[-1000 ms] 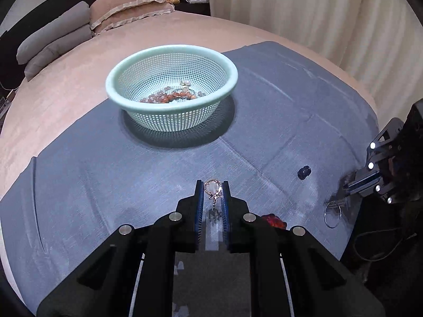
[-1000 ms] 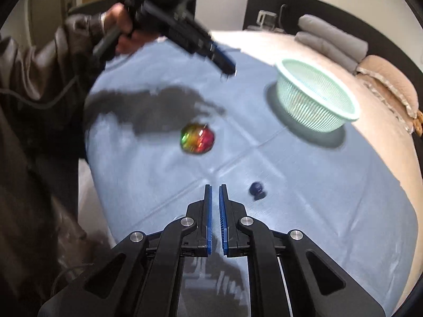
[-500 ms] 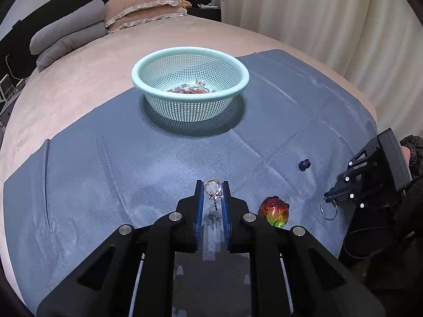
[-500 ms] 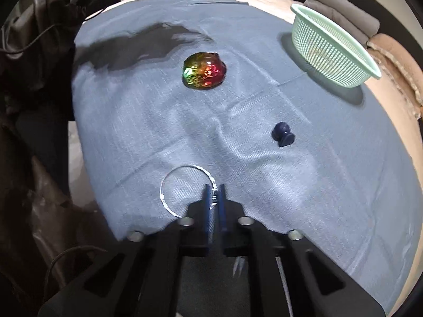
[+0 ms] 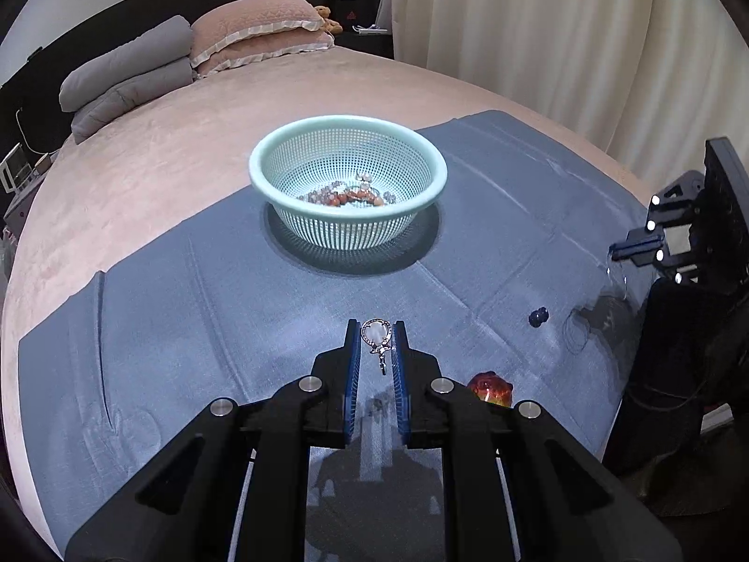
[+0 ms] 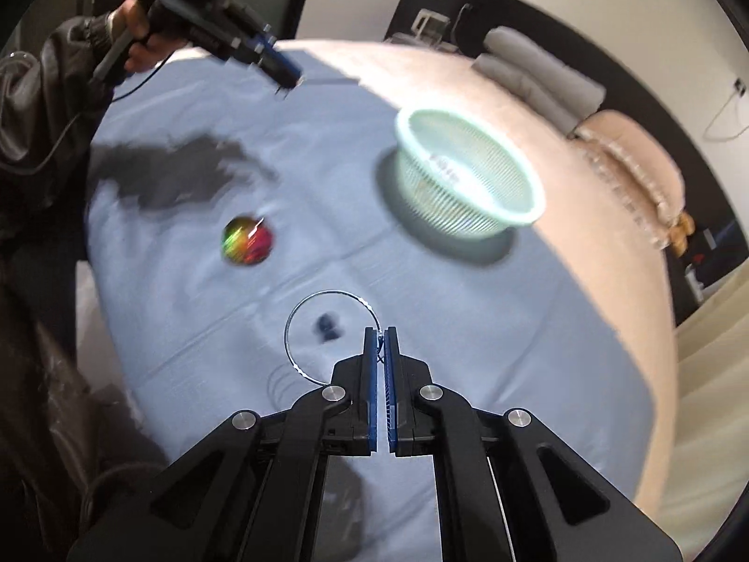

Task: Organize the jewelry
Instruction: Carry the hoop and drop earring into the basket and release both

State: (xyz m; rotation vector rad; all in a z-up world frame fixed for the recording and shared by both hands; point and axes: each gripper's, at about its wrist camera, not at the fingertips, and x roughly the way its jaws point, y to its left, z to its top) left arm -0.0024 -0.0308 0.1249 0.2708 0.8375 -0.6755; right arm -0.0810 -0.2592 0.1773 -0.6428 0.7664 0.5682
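Looking along the left gripper [image 5: 377,335], the left wrist view shows the inside of the pale green basket [image 5: 281,189], where a heap of reddish and pale beads [image 5: 348,195] lies on the bottom; the right wrist view, blurred, sees the same basket from the side and gives only a faint hint of its contents. The right wrist view in turn shows the person's hand [image 6: 140,35] and dark sleeve [image 6: 44,89] holding the left gripper above the far edge of the blue cloth [image 6: 444,328], which the left view cannot show. The left gripper's jaws stand nearly closed, clamped on a small silver pendant [image 5: 376,333] with a pale oval stone, a little charm dangling beneath it between the blue pads; it is held above the cloth, on the near side of the basket. The right gripper [image 6: 380,333] has its jaws pressed together on the rim of a thin silver hoop [image 6: 299,314], which hangs out to the left of the tips, lifted off the cloth. Through the hoop a small dark blue bead [image 6: 327,325] is seen lying on the cloth, nearer than the basket. A rainbow-coloured ornament [image 6: 247,246] lies on the cloth well left of the basket; in the left view it is half hidden behind the gripper's right finger.
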